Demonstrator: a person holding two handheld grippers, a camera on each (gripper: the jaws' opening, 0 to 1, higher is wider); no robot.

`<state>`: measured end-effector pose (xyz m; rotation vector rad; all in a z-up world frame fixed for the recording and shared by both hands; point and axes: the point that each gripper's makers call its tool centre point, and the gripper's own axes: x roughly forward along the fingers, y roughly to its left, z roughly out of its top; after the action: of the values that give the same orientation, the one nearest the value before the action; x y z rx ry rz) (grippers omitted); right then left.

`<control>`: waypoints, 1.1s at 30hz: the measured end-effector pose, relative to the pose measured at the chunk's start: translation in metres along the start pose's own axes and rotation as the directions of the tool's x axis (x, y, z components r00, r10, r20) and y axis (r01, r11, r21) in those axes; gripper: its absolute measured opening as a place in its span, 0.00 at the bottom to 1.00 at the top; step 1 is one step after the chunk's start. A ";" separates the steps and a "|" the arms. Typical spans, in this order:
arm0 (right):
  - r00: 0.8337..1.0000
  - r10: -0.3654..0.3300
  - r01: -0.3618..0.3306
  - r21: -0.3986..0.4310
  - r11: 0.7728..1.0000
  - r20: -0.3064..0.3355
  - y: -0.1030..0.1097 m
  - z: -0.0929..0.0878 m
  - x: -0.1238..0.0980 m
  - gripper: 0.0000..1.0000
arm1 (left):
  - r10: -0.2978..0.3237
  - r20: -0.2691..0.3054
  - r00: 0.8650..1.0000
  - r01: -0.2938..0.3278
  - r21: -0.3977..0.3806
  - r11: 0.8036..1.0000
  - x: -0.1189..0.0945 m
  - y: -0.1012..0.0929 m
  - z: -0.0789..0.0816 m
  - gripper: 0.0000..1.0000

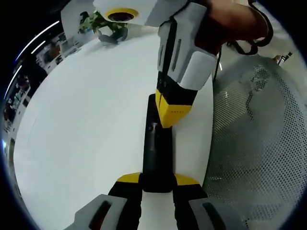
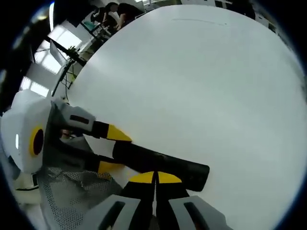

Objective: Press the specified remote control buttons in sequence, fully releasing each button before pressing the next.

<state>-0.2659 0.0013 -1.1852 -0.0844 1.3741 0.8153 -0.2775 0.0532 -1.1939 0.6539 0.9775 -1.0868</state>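
Note:
A long black remote control (image 1: pixel 156 148) lies on the white table (image 1: pixel 86 124), pointing away from me. My left gripper (image 1: pixel 158 179) is shut on its near end, one yellow tip on each side. My right gripper (image 1: pixel 173 112) comes down from above, shut, with its joined yellow tips on the remote's top face near the far half. In the right gripper view, my right gripper (image 2: pixel 154 177) is shut with its tips against the remote (image 2: pixel 163 163), and my left gripper (image 2: pixel 113 150) clamps the remote's left end.
A grey perforated mesh surface (image 1: pixel 259 134) lies just past the table's right edge, close to the remote. A small potted plant (image 1: pixel 103 24) stands at the table's far end. A person's hand (image 1: pixel 235 19) holds the right gripper. People stand far off (image 2: pixel 115 12).

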 end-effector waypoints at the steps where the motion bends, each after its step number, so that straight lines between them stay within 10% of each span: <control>1: 1.000 0.001 -0.001 0.000 1.000 0.002 0.000 -0.001 0.000 0.00 | 0.001 0.003 1.000 -0.001 -0.001 1.000 0.000 0.000 0.000 0.24; 33: 0.999 0.011 -0.010 0.014 1.000 -0.033 0.005 0.001 0.003 0.00 | -0.002 0.056 0.998 0.002 -0.001 1.000 0.000 0.001 0.001 0.24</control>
<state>-0.2678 0.0069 -1.1859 -0.0801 1.4120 0.8161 -0.2766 0.0531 -1.1935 0.6179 0.9305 -1.1008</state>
